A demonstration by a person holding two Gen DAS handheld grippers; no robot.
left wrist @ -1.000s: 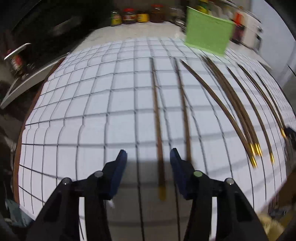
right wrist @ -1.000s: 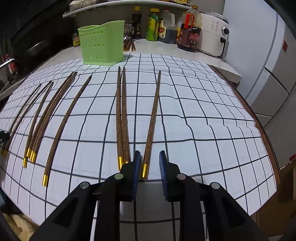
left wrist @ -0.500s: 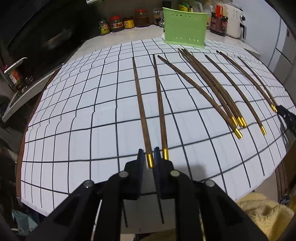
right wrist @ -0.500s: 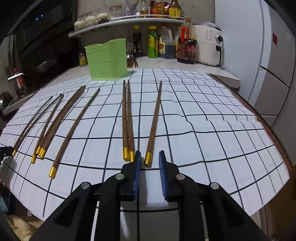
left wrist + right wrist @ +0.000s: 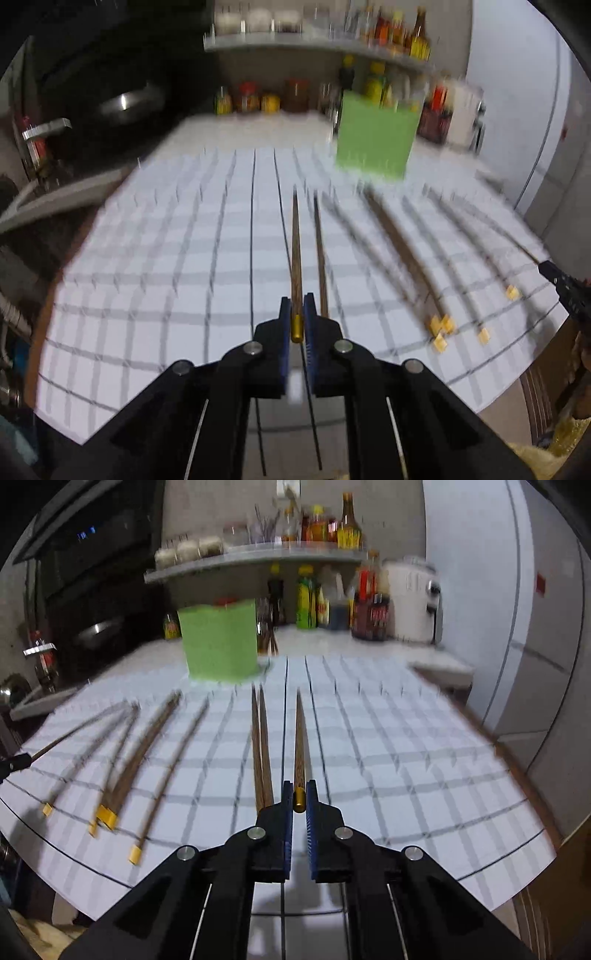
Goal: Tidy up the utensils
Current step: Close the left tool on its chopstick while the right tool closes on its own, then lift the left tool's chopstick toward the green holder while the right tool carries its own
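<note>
My left gripper [image 5: 297,318] is shut on the gold-capped end of a brown wooden chopstick [image 5: 295,254], which points forward above the gridded mat [image 5: 166,258]. A second chopstick [image 5: 320,254] lies just right of it, and several more [image 5: 410,254] lie further right. My right gripper [image 5: 299,797] is shut on the gold end of another chopstick [image 5: 300,738]. A pair of chopsticks [image 5: 260,746] lies just left of it, and several more [image 5: 144,749] lie further left. The green utensil holder [image 5: 376,136] [image 5: 219,642] stands at the mat's far edge.
Jars and sauce bottles [image 5: 317,602] line the back of the counter and a shelf above. A white appliance [image 5: 412,602] stands at the back right. A pan [image 5: 129,103] sits at the far left. The other gripper's tip [image 5: 565,288] shows at the right edge.
Both grippers have closed onto a chopstick's gold end and lifted. Both views have tilted up and are now blurred by motion.
</note>
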